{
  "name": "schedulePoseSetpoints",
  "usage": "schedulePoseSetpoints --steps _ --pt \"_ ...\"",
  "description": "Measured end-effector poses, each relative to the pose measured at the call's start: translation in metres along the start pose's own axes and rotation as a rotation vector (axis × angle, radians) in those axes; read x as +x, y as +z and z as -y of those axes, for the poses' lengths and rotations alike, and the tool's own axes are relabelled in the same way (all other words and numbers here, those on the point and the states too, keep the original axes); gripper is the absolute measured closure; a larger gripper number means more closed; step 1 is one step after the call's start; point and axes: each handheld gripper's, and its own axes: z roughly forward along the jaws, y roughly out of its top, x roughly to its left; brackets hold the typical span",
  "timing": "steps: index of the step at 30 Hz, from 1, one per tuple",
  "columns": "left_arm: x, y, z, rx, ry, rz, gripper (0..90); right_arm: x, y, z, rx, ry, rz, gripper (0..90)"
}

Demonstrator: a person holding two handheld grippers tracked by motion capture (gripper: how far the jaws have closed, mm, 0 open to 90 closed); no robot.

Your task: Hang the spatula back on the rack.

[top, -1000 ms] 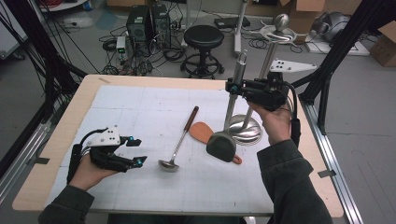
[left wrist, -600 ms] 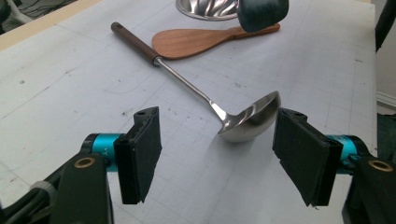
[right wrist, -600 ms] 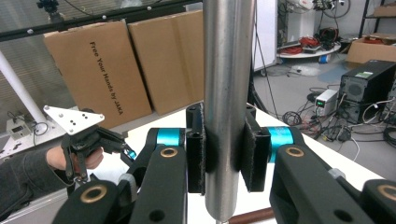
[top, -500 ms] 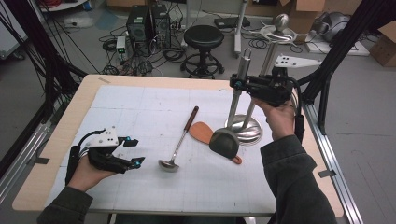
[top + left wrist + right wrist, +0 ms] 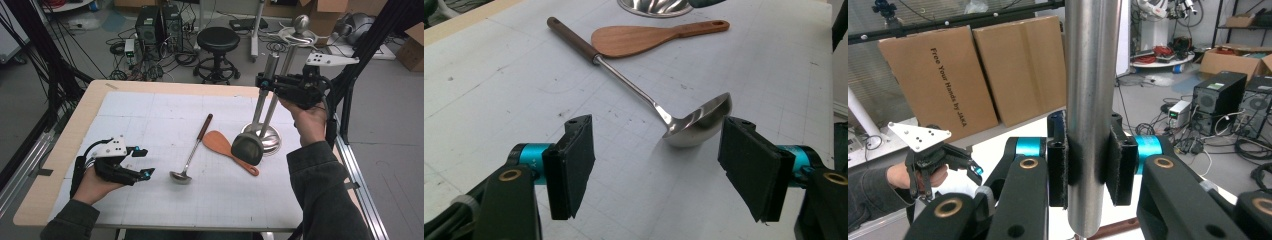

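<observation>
My right gripper (image 5: 264, 81) is raised over the table's right side, shut on the steel handle (image 5: 1091, 100) of a dark-headed utensil (image 5: 247, 148). The utensil hangs upright, head down, just above the mat. A steel ladle (image 5: 190, 159) with a dark wooden grip lies mid-table, and a wooden rice paddle (image 5: 222, 144) lies beside it. My left gripper (image 5: 142, 161) rests low at the front left, open. In the left gripper view its pads (image 5: 574, 165) stand wide apart and the ladle's bowl (image 5: 696, 122) lies just ahead of them, untouched.
A metal stand with a round base (image 5: 272, 140) and a ball-topped pole (image 5: 301, 22) rises just behind the held utensil. The white gridded mat (image 5: 150, 115) covers the wooden table. A stool (image 5: 218, 40) and computer towers (image 5: 160, 22) stand on the floor beyond.
The right gripper has lifted a little and drifted right, carrying the dark-headed utensil with it. The left hand has stayed put.
</observation>
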Motion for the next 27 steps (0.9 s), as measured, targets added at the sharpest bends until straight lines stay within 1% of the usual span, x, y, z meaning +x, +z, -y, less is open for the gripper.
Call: schedulePoseSetpoints --steps 4,11,16,27 --pt "-0.001 0.000 0.000 -0.004 -0.004 0.001 31.0 -0.001 -0.005 -0.004 -0.005 -0.001 0.014 75.1" --pt "-0.001 -0.001 0.000 -0.006 -0.004 0.002 31.0 -0.004 -0.011 -0.006 -0.002 0.016 0.035 75.1" --pt "0.000 -0.001 0.000 -0.008 -0.006 0.001 31.0 -0.008 -0.010 -0.004 0.012 0.022 0.040 75.1" --pt "-0.001 -0.002 -0.001 -0.013 -0.006 0.001 31.0 -0.013 -0.008 -0.003 0.017 0.032 0.054 75.1"
